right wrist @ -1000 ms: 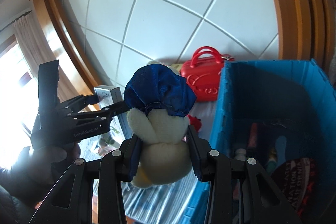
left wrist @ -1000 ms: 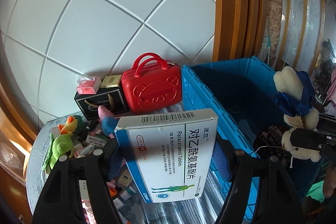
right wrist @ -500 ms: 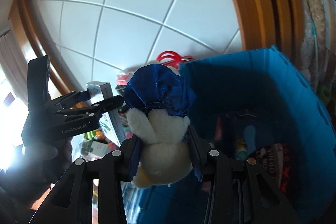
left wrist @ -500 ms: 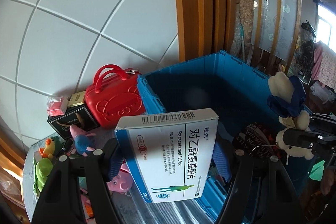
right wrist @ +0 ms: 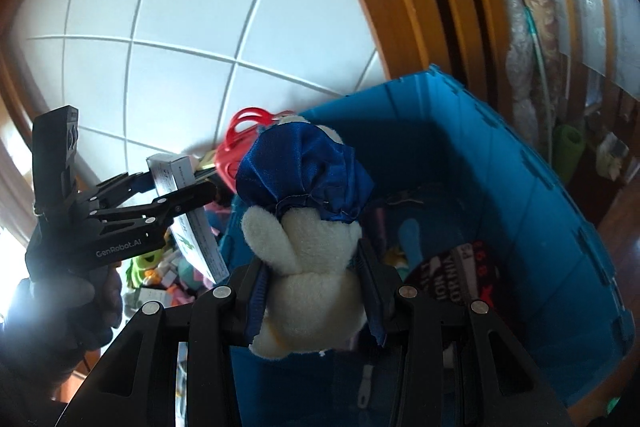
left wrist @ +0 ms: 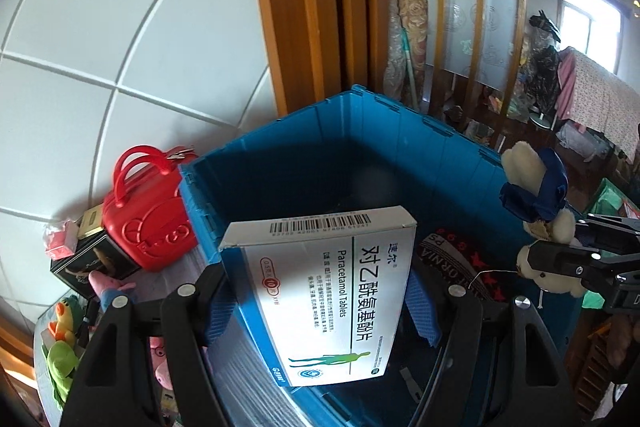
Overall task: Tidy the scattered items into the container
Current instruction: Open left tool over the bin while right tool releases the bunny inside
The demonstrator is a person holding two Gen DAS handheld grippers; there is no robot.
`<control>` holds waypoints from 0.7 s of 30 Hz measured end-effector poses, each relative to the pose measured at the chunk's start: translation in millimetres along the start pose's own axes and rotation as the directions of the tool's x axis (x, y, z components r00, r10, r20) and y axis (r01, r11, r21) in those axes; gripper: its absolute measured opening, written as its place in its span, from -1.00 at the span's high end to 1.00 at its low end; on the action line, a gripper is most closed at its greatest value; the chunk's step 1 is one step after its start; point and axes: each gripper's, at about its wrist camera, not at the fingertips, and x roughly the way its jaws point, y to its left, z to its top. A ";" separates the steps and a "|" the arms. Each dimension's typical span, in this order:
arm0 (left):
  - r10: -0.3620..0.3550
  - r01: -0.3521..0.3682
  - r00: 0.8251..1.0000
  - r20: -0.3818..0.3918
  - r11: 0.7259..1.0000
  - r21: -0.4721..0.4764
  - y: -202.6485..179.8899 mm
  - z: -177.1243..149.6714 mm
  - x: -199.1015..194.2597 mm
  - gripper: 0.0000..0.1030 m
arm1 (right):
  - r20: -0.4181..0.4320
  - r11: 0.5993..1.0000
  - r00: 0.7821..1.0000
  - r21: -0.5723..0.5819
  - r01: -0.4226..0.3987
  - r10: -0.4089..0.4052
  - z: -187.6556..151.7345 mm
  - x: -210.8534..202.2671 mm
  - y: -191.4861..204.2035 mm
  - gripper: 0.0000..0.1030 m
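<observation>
White tiled wall (left wrist: 120, 47) and a wooden door frame (left wrist: 304, 7) stand behind a table littered with small toys, where a red toy case (left wrist: 148, 223) sits just beside a blue crate (left wrist: 400, 131). Inside the crate lie a dark printed cloth (right wrist: 452, 275) and a few small items too dim to name.

Held by the left gripper (left wrist: 316, 291), a white medicine box (left wrist: 320, 291) stands tilted between the two blue pads (left wrist: 420, 303), which press on its left and right edges; the jaws are about half apart, filled by the box's width. The box hangs over the crate's near-left rim, barcode end farthest from the gripper.

Gripped by the right gripper (right wrist: 310, 287), a cream plush toy with a blue cap (right wrist: 304, 223) sits upright between the fingers (right wrist: 372, 267), its soft body squeezed at the sides, head and cap rising past the fingertips. It hangs above the crate's open interior.
</observation>
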 end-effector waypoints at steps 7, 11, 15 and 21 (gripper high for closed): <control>-0.050 0.051 0.999 -0.012 0.998 0.041 -21.9 11.6 16.2 -0.39 | 0.001 0.998 0.999 0.048 0.044 -0.044 -3.7 -5.7 -19.8 0.23; -0.072 0.073 0.997 -0.018 0.996 0.057 -31.5 17.2 23.8 -0.39 | 0.000 0.996 0.998 0.069 0.063 -0.063 -6.9 -8.7 -28.0 0.23; -0.092 0.093 0.996 -0.020 0.993 0.067 -39.6 21.0 29.0 -0.39 | -0.002 0.994 0.997 0.083 0.077 -0.077 -8.3 -9.3 -34.8 0.23; -0.121 0.122 0.993 -0.011 0.991 0.058 -41.9 27.0 29.5 -0.39 | 0.000 0.992 0.996 0.084 0.094 -0.094 -6.4 -10.5 -37.5 0.23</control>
